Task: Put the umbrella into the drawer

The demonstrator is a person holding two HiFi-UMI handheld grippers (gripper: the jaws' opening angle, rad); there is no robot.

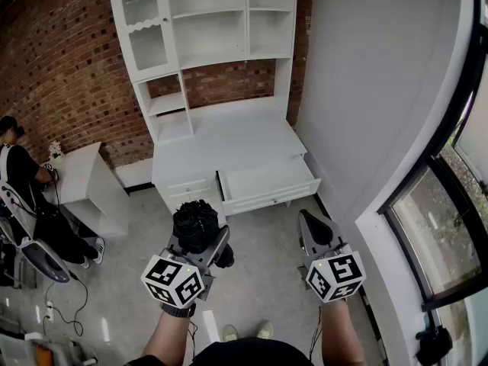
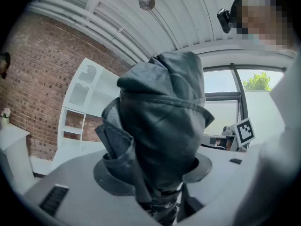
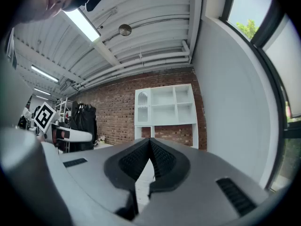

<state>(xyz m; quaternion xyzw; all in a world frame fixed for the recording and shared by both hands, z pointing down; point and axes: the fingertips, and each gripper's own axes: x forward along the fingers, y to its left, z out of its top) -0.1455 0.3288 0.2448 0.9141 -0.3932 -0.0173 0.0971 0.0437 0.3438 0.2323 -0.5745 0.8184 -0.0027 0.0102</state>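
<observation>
Hidden or cut off. In the head view the left gripper [image 1: 204, 244] covers the near end of the black folded umbrella [image 1: 195, 221], so the handle cannot be made out. In the left gripper view the bundled fabric fills the middle of the frame and its lower end disappears between the jaws. It also blocks the right half of the white cabinet [image 1: 221, 139], so the drawer [image 1: 267, 183] does not show there. In the right gripper view the gripper body hides the lower part of the cabinet. A seated person [image 1: 23, 193] at far left is cut by the frame edge.

Differences between views. Only the head view shows the drawer. It stands pulled out at the cabinet's lower right, on the far side of both grippers and well apart from the umbrella. The left gripper view shows the jaws set wide and clamped on the umbrella from both sides. The right gripper view shows the right gripper [image 1: 311, 227] with its jaw tips pressed together and nothing between them. Farther left it also shows the left gripper's marker cube [image 3: 45, 116] with the dark umbrella beside it.

Counts. Two grippers, each with one marker cube. One umbrella, carried above the floor in the left gripper. One drawer pulled out. One small white table [image 1: 88, 181] beside the person. One round ceiling fitting [image 3: 124, 30].
</observation>
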